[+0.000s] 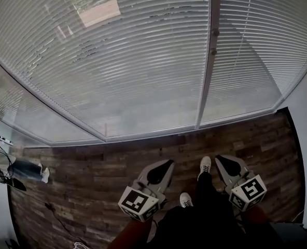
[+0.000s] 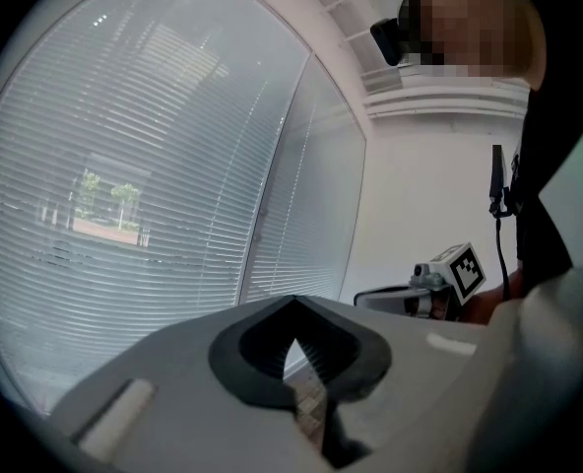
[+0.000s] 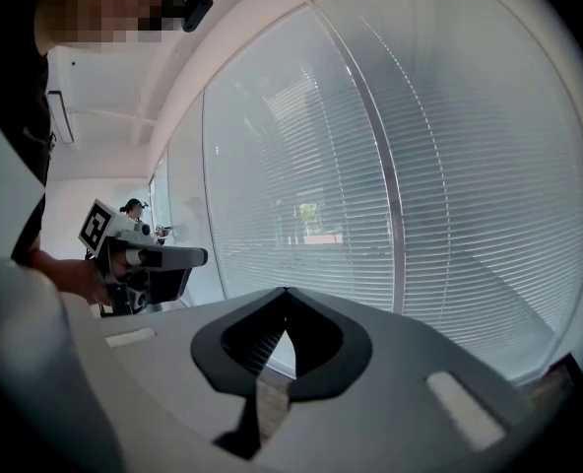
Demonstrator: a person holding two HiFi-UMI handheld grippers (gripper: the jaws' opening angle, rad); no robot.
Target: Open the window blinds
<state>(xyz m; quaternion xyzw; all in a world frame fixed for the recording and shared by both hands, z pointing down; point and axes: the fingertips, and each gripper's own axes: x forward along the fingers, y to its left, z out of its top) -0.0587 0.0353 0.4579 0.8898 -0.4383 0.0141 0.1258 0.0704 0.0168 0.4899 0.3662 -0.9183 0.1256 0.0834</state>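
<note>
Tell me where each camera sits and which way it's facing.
Head view: on the person's head, looking steeply down at blinds, wood floor; left gripper, right gripper, shoes show.
Left gripper view: on the left gripper, along its shut jaws toward the blinds.
Right gripper view: on the right gripper, likewise.
Shared: each gripper view catches the other gripper.

Pale grey-white horizontal slats stripe the window blinds [image 1: 143, 61] across the upper part of the head view, split by a white upright frame bar [image 1: 208, 61]. At upper left, a patch of outdoors [image 1: 94, 7] shows tan and green through the slats. Below, the floor [image 1: 91, 175] runs in brown and grey-brown wood-look planks. At bottom centre, the left gripper [image 1: 161, 171] and right gripper [image 1: 227, 165] have light grey shells with black pads, each bearing a cube [image 1: 138, 201] of black-and-white square markers. Between them are white shoes [image 1: 205, 165] and black trousers [image 1: 208, 191].
</note>
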